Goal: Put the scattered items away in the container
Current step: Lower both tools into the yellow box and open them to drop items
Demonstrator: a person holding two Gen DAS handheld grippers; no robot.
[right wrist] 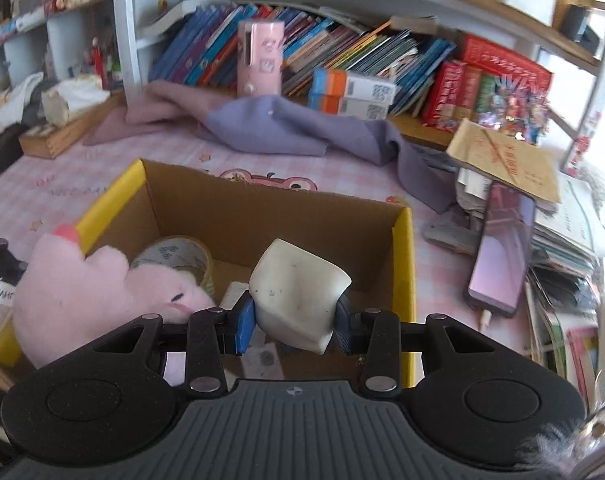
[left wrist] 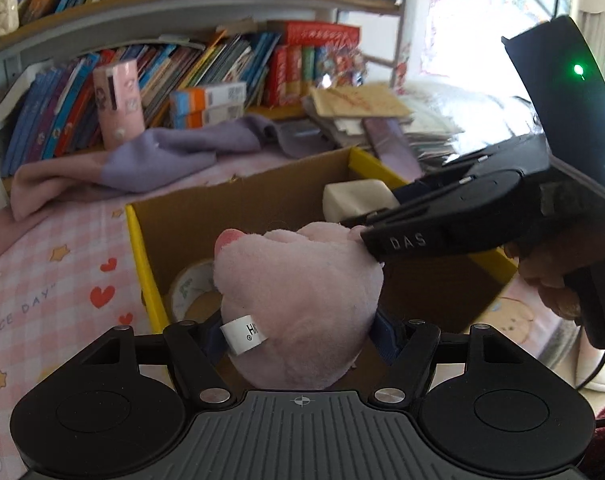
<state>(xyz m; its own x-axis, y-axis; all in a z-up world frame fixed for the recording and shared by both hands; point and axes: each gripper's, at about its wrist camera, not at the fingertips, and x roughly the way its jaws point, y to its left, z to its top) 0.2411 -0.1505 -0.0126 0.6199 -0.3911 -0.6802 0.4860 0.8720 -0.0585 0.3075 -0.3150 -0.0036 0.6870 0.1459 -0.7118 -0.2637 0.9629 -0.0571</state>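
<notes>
A cardboard box with yellow rims (left wrist: 140, 248) (right wrist: 402, 264) stands on the pink checked cloth. My left gripper (left wrist: 302, 332) is shut on a pink plush toy (left wrist: 298, 296) and holds it over the box's near side; the toy also shows in the right wrist view (right wrist: 70, 296). My right gripper (right wrist: 294, 322) is shut on a white squashy block (right wrist: 298, 292) above the box's right part; the block shows in the left wrist view (left wrist: 356, 200) too. A roll of clear tape (right wrist: 174, 258) (left wrist: 192, 284) lies inside the box.
A purple and pink cloth (right wrist: 286, 128) lies behind the box. A phone (right wrist: 502, 252) rests on a pile of papers and books at the right. A pink cylinder (right wrist: 260, 58) and rows of books stand on the shelf behind. A wooden tray (right wrist: 62, 132) sits at the left.
</notes>
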